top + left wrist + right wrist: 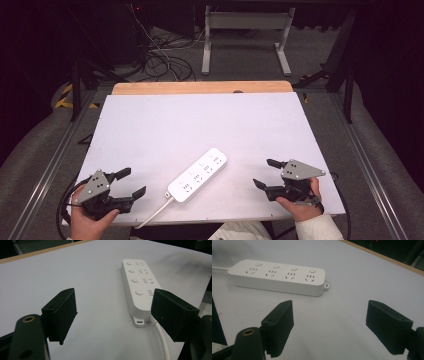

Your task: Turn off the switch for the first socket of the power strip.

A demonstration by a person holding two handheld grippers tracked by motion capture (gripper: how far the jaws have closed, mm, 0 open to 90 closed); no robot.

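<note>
Nothing is grasped yet: both grippers (left gripper (131, 184), right gripper (267, 173), jaws apart, empty) flank the white four-socket plastic power strip (197, 174), so an approach likely comes next.

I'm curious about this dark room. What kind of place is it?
Probably a lab or test workshop. A person holds a tool in each hand, left and right, over a white board with a power strip, and loose cables lie on the floor.

I'm working in a lab-like test room: beyond the white table (200, 125), loose cables (160, 60) sprawl on grey floor by a metal frame (245, 35), with black-yellow tape (65, 95) left.
</note>
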